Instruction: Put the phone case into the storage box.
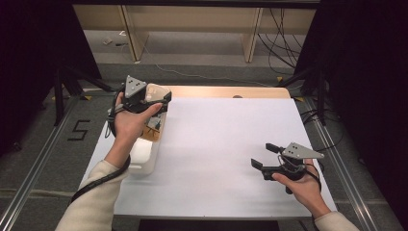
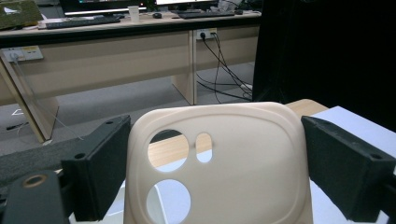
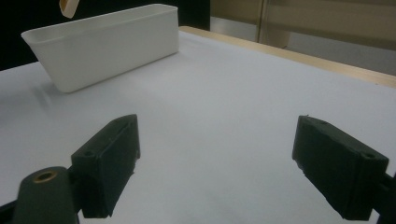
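Observation:
A cream phone case (image 2: 233, 163) with round camera cut-outs stands upright between the black jaws of my left gripper (image 2: 215, 154), which is shut on its two sides. In the high view the left gripper (image 1: 146, 98) holds the phone case (image 1: 158, 91) raised over the far end of a white bin (image 1: 144, 161) at the table's left. My right gripper (image 1: 261, 154) rests low over the table's right side, open with nothing between its jaws. In its own view the right gripper (image 3: 215, 158) faces the white bin (image 3: 107, 44), and a corner of the phone case (image 3: 69, 7) shows above it.
A white sheet (image 1: 216, 144) covers the table, with a wooden strip (image 1: 226, 91) along its far edge. Some small items (image 1: 154, 122) lie in the bin, too dim to name. Desks and cables (image 2: 219, 56) stand beyond the table, and black curtains hang at both sides.

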The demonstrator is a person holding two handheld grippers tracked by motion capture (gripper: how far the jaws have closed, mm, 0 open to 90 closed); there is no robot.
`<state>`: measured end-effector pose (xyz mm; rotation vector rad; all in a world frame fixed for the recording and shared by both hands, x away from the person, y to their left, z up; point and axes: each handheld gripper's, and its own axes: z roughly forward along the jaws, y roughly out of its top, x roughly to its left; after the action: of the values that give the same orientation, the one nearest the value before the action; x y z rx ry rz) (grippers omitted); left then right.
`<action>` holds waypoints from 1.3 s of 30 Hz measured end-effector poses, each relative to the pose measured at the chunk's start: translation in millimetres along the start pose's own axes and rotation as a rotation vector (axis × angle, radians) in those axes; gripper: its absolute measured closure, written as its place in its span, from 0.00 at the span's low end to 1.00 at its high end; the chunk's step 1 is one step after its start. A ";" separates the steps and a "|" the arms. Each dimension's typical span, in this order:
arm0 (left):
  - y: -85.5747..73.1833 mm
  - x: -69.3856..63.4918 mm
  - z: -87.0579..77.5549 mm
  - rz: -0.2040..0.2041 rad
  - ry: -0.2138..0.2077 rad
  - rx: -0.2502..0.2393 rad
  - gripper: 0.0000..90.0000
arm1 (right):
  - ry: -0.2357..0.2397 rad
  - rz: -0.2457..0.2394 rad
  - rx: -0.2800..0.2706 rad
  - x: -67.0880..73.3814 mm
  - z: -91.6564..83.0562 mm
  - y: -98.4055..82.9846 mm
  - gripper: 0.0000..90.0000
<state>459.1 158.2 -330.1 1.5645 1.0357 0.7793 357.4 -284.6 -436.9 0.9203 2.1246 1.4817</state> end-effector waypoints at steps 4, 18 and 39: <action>1.2 2.5 0.2 -0.009 0.004 -0.005 0.13 | 0.000 0.001 -0.001 0.0 0.2 -0.2 0.18; 1.9 12.4 1.1 -0.021 0.039 -0.017 0.13 | 0.001 0.001 -0.001 0.0 0.4 -0.2 0.18; 0.0 23.0 13.3 -0.025 0.094 -0.006 0.13 | 0.004 0.001 0.002 -0.2 0.4 -0.5 0.18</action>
<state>480.3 173.7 -333.9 1.5186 1.1182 0.8447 357.7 -284.6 -437.5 0.9201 2.1294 1.4831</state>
